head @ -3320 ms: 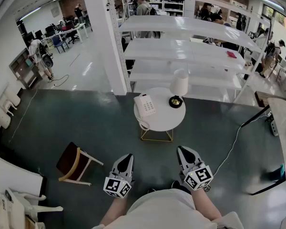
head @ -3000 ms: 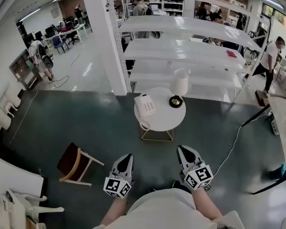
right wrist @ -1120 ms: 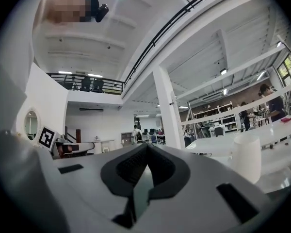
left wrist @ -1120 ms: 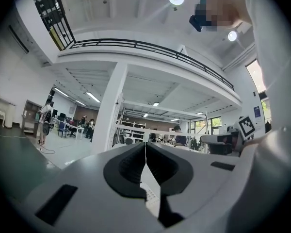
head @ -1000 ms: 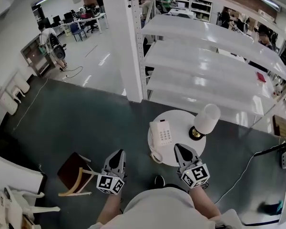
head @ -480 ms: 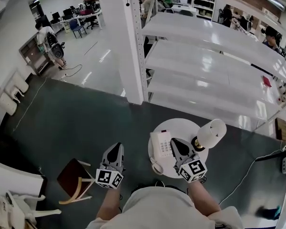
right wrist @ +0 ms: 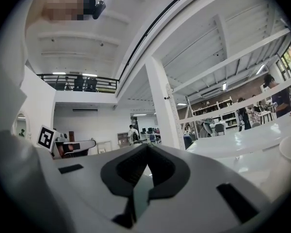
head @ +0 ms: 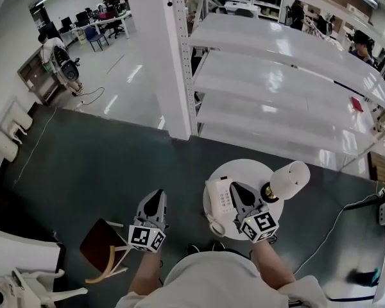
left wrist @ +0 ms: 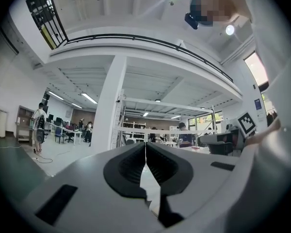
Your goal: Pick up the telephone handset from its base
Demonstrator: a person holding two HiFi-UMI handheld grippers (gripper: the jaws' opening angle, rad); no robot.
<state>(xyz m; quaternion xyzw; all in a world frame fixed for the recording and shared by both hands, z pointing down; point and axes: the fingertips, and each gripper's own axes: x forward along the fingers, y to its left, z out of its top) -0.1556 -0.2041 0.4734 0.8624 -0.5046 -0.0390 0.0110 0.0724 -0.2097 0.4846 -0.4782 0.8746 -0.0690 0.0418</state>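
Note:
A white telephone (head: 222,199) sits on the left part of a small round white table (head: 247,172). Its handset (head: 210,195) lies in the cradle along the phone's left side, and a coiled cord (head: 212,224) hangs off the table's edge. In the head view my right gripper (head: 233,187) is shut and empty, overlapping the keypad's right side. My left gripper (head: 156,195) is shut too, over the dark floor to the left of the table. The left gripper view shows the left gripper (left wrist: 145,144) with its jaws meeting. The right gripper (right wrist: 146,147) looks the same in its own view. Neither view shows the phone.
A lamp with a white shade (head: 290,179) stands on the table's right side. A wooden chair (head: 103,248) is on the floor at the lower left. White shelving (head: 279,76) and a white pillar (head: 159,56) rise behind the table. A cable (head: 334,226) runs along the floor at the right.
Both grippers and the head view have come forward to the table. The right gripper, earlier short of the table, now overlaps the telephone. Both stayed shut.

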